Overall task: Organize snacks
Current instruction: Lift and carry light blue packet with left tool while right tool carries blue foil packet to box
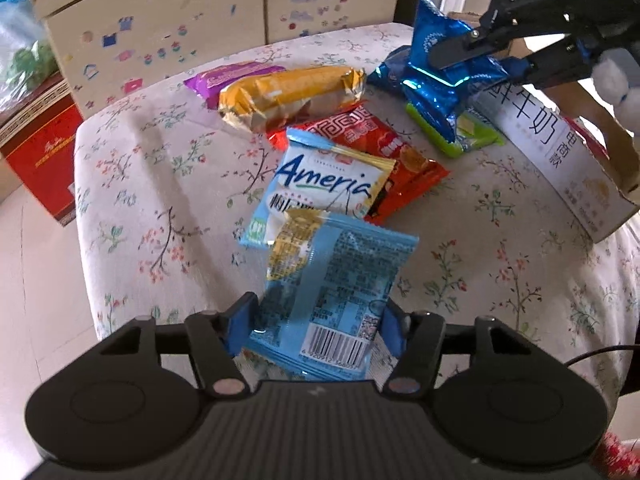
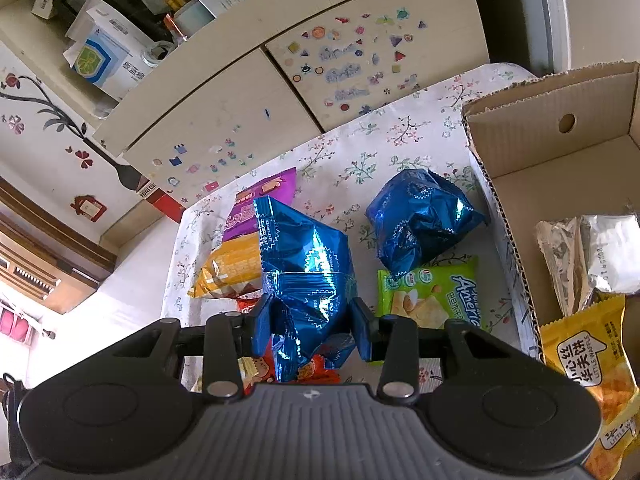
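**Two packets in hand, the box still to reach**

Left wrist view: my left claw [image 1: 316,330] holds a light blue packet [image 1: 336,280] by its near end, barcode side up, both blue pads against its edges. Beyond it on the floral counter [image 1: 132,184] lie a white-and-blue packet [image 1: 320,188], a red packet [image 1: 384,160], a yellow packet [image 1: 288,96] and a purple packet [image 1: 228,76]. At far right my right claw [image 1: 476,56] pinches a shiny blue bag [image 1: 440,80] above a green packet [image 1: 464,136], beside the white side of the cardboard box [image 1: 560,152]. I judge this the carrying step: each load must next travel right, over the box wall, before either grip loosens.

Right wrist view: my right claw [image 2: 312,328] is narrowed onto the shiny blue bag [image 2: 308,272], which stands up between the pads. A second blue bag [image 2: 420,220] and the green packet [image 2: 432,300] lie just left of the cardboard box [image 2: 540,144], which already holds a silver packet [image 2: 592,256] and an orange waffle packet [image 2: 592,364].

The box's right part is cut off, so I cannot tell how much room remains. The held bag hides part of the pile.
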### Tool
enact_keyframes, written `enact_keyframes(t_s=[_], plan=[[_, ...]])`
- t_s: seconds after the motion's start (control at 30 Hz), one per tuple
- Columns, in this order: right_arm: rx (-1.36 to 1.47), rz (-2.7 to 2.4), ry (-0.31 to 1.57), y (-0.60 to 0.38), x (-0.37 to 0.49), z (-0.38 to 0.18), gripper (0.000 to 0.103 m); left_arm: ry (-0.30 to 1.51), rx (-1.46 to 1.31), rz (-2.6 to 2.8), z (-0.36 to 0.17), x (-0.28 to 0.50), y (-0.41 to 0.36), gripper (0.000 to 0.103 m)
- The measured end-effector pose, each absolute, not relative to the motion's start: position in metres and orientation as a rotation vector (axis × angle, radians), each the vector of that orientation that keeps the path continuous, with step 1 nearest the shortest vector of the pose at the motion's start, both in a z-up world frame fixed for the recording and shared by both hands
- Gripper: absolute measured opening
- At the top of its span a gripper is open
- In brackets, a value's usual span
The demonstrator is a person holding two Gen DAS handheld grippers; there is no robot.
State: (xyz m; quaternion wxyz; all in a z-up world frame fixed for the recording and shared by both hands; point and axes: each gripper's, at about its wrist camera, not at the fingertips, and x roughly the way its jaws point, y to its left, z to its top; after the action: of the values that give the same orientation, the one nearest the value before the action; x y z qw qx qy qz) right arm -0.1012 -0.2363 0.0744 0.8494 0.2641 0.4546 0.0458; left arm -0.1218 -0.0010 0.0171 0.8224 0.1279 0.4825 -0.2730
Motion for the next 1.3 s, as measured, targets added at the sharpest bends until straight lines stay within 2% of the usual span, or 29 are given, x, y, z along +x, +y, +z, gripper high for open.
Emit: enact_keyframes(t_s=[0.37,0.83,1.3], plan=[[0.545,0.095,0.924,-0.235,-0.12,0.088,0.047,0.978,0.101,-0.519,0.036,-0.139,0.003,0.061],[0.51,0.011,0.81,-0.259,-0.168,0.12,0.047,0.821,-0.048,-0.583,0.071,-0.14,-0.04,0.061],[0.548,-0.107,0.718,-0.304,-0.187,0.133,0.047,0.824,-0.161,-0.672,0.073,-0.127,-0.083,0.061]])
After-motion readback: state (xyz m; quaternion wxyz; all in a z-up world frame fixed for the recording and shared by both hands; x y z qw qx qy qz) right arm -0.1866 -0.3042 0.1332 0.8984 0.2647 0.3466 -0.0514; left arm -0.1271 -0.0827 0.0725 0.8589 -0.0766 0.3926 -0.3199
